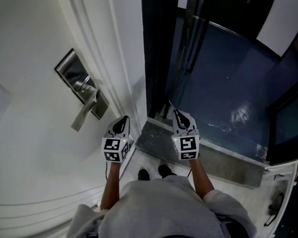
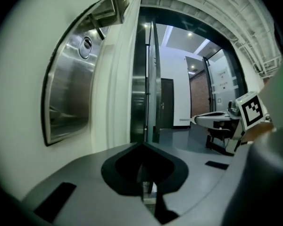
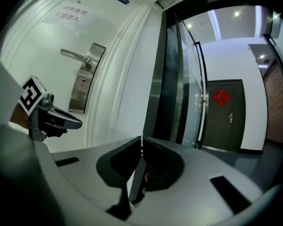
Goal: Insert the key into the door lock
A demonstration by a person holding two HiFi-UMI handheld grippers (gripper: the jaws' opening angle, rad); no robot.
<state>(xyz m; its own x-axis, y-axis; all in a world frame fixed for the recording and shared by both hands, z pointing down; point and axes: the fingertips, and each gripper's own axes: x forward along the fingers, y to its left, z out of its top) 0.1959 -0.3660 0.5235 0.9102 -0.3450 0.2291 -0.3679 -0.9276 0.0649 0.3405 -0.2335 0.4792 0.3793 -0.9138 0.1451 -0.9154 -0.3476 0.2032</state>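
A white door (image 1: pixel 35 133) carries a steel lock plate (image 1: pixel 82 83) with a lever handle (image 1: pixel 84 113). The plate also fills the left of the left gripper view (image 2: pixel 68 93), its round keyhole (image 2: pixel 86 43) near the top. From the right gripper view the plate (image 3: pixel 87 79) is far left, up high. My right gripper (image 1: pixel 179 114) is shut on a thin key (image 3: pixel 141 145), whose blade (image 1: pixel 172 106) pokes forward toward the dark doorway, well right of the lock. My left gripper (image 1: pixel 123 118) is shut on nothing, close by the door frame and below the handle.
A moulded white door frame (image 1: pixel 121 58) runs between the door and a dark opening with a glass panel (image 3: pixel 188 79). A grey stone threshold (image 1: pixel 208 155) lies beneath the grippers, with my shoes (image 1: pixel 154 172) at its near edge. A dark door (image 3: pixel 224 114) stands across the corridor.
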